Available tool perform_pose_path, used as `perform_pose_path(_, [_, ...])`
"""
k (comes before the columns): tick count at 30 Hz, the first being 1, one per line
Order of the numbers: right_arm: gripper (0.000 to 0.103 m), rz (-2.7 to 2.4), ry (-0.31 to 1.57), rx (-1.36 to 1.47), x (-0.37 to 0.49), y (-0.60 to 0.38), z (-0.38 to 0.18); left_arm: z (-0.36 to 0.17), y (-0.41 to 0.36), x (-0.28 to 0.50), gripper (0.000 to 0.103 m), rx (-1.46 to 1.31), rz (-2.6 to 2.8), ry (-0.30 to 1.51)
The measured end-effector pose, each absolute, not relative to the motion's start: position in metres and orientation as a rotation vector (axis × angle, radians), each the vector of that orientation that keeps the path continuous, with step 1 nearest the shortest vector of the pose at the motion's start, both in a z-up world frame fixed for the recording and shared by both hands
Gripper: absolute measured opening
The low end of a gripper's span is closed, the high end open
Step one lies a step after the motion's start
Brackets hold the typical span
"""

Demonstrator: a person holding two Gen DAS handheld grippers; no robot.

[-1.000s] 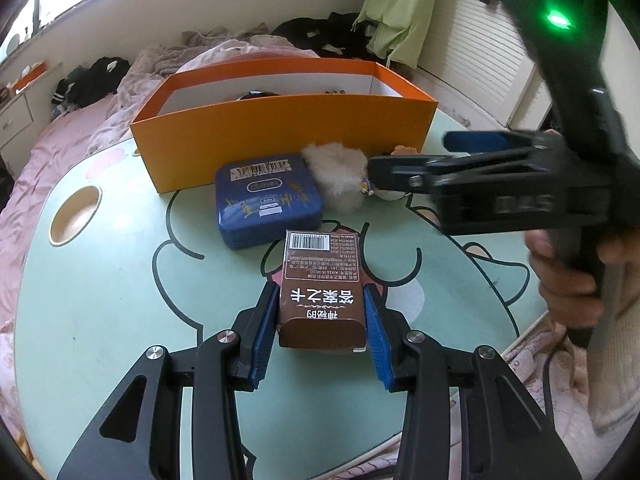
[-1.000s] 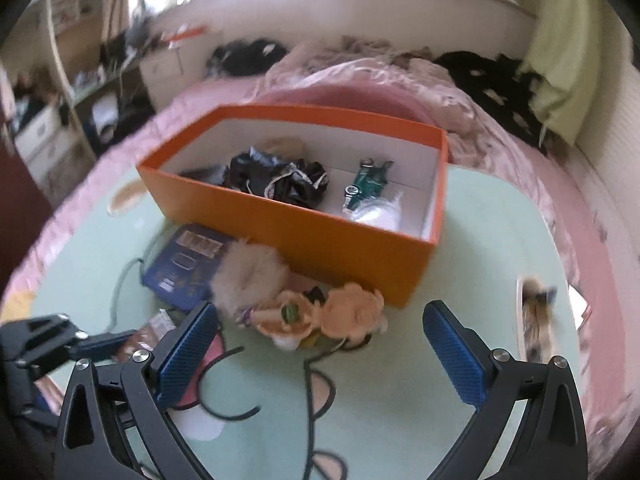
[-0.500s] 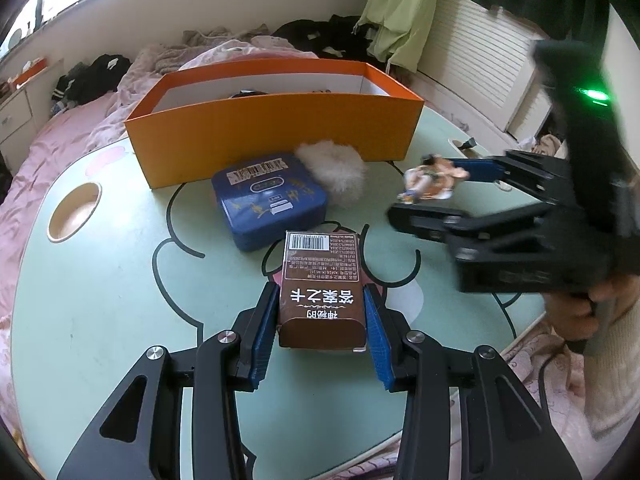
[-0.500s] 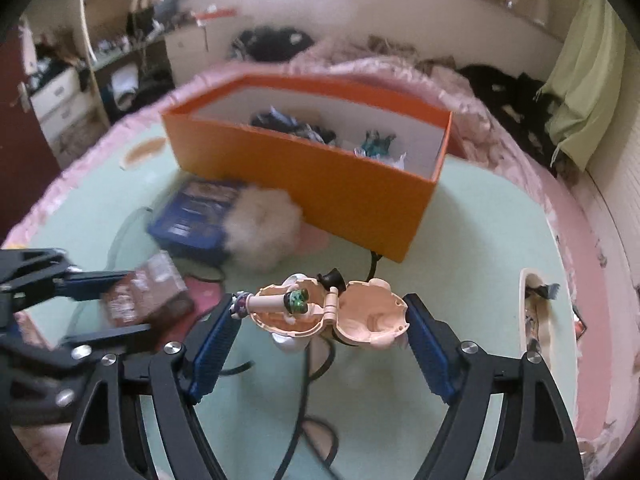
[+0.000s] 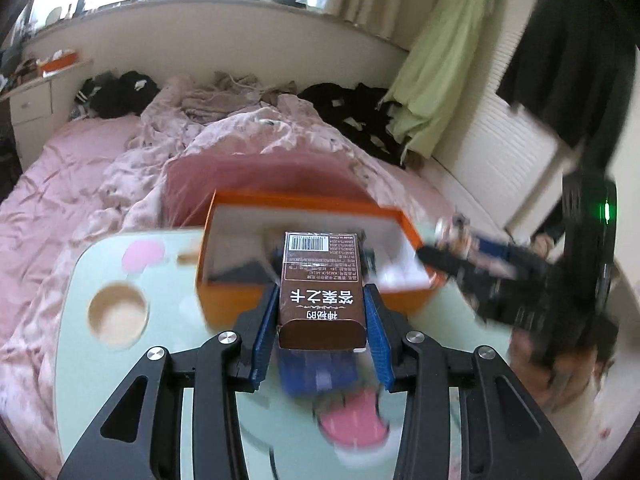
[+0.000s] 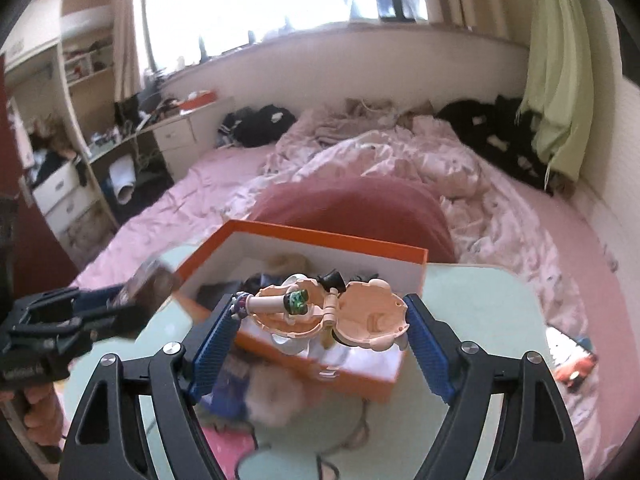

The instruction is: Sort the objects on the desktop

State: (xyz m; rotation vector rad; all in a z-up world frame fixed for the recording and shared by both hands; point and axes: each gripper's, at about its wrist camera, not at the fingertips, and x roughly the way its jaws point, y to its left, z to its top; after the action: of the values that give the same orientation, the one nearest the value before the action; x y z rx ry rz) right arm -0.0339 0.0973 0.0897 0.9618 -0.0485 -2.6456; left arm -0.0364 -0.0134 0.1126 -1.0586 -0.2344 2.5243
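1. Left tool (image 5: 322,322) is clamped on a brown carton (image 5: 322,292), blue pads flat on its two long sides. The side grip keeps it level and the barcode end pointing forward, away from the tool.
2. The carton is off the table (image 5: 72,360), in front of the orange box (image 5: 304,204) and lined up with its opening. My read: it's being carried to the box for a drop-in.
3. Right tool (image 6: 320,320) has just been closing its jaws; now both pads press the outer ends of a peach toy (image 6: 332,316), so it's gripping it.
4. The toy sits crosswise between the pads, clear of the table, just ahead of the box's near wall (image 6: 360,376). Holding it by the ends spans its widest dimension, hence the wide jaw gap.
5. Toy look: hinged shell, two round halves laid open. One half holds a small figure with a green part; the other is bare inside. Hard plastic, by the look.
6. Carton look: dark brown, white lettering on top, barcode label at the far end, near end flap visible. Rigid card; no crush visible at the pads.
7. The box already holds dark items, too blurred to identify. A blue tin (image 5: 316,372) and a fluffy ball (image 6: 276,396) sit on the table below the tools, not yet sorted.
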Motion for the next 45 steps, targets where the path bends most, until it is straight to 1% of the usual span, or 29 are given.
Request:
perform_pose_path(3, [0.082,-2.587,-0.140,1.091,-0.060,0.096,0.068,0.082,-0.006,-0.078,0.047,-1.264,2.491,-0.222])
perform_pose_path(4, [0.082,-2.555,-0.167,1.150,-0.066,0.098,0.058,0.076,-0.005,-0.082,0.048,-1.241,2.502,-0.214])
perform_pose_path(5, [0.084,-2.610,-0.104,1.084,-0.060,0.096,0.060,0.073,-0.004,-0.082,0.050,-1.234,2.518,-0.197])
perform_pose_path(6, [0.084,-2.605,-0.076,1.079,-0.058,0.094,0.060,0.073,-0.003,-0.083,0.051,-1.219,2.522,-0.192])
perform_pose_path(7, [0.084,-2.600,-0.030,1.071,-0.055,0.092,0.059,0.073,-0.004,-0.082,0.054,-1.217,2.517,-0.199])
perform_pose_path(8, [0.084,-2.608,0.009,1.071,-0.052,0.090,0.057,0.073,-0.006,-0.082,0.061,-1.214,2.513,-0.217])
perform_pose_path(10, [0.084,-2.634,0.090,1.068,-0.045,0.086,0.056,0.072,-0.011,-0.079,0.064,-1.212,2.519,-0.250])
perform_pose_path(12, [0.084,-2.633,0.072,1.071,-0.042,0.090,0.054,0.072,-0.013,-0.077,0.064,-1.198,2.512,-0.255])
perform_pose_path(16, [0.084,-2.645,0.097,1.093,-0.037,0.092,0.053,0.074,-0.010,-0.065,0.064,-1.181,2.500,-0.255])
perform_pose_path(20, [0.084,-2.656,0.099,1.065,-0.027,0.096,0.052,0.073,-0.001,-0.047,0.064,-1.126,2.518,-0.184])
perform_pose_path(23, [0.084,-2.675,0.096,1.037,-0.021,0.098,0.052,0.074,-0.001,-0.043,0.064,-1.119,2.525,-0.187])
perform_pose_path(27, [0.084,-2.644,-0.043,0.995,0.005,0.105,0.061,0.088,-0.007,-0.024,0.064,-1.056,2.570,-0.183])
perform_pose_path(29, [0.084,-2.633,-0.072,0.955,0.024,0.106,0.067,0.094,-0.008,-0.006,0.064,-1.041,2.564,-0.146])
perform_pose_path(32, [0.086,-2.635,0.024,1.001,0.050,0.098,0.058,0.087,-0.006,0.013,0.065,-1.105,2.533,-0.058])
perform_pose_path(35, [0.086,-2.623,0.122,1.089,0.063,0.088,0.037,0.068,-0.005,0.030,0.065,-1.188,2.517,0.001])
perform_pose_path(38, [0.086,-2.612,0.174,1.173,0.067,0.084,0.015,0.043,-0.009,0.038,0.065,-1.282,2.493,-0.019])
perform_pose_path(40, [0.086,-2.620,0.162,1.217,0.063,0.088,0.008,0.029,-0.013,0.037,0.065,-1.355,2.471,-0.060])
perform_pose_path(41, [0.087,-2.622,0.153,1.244,0.061,0.091,0.005,0.025,-0.014,0.039,0.067,-1.354,2.480,-0.067])
perform_pose_path(42, [0.092,-2.626,0.148,1.279,0.058,0.094,0.001,0.025,-0.014,0.041,0.067,-1.344,2.510,-0.053])
perform_pose_path(43, [0.096,-2.664,0.182,1.280,0.058,0.095,-0.002,0.023,-0.013,0.041,0.069,-1.345,2.525,-0.036])
perform_pose_path(44, [0.103,-2.670,0.166,1.279,0.058,0.097,-0.006,0.022,-0.011,0.042,0.073,-1.347,2.533,-0.018])
perform_pose_path(45, [0.103,-2.678,0.165,1.271,0.060,0.098,-0.007,0.020,-0.008,0.043,0.077,-1.343,2.544,0.009])
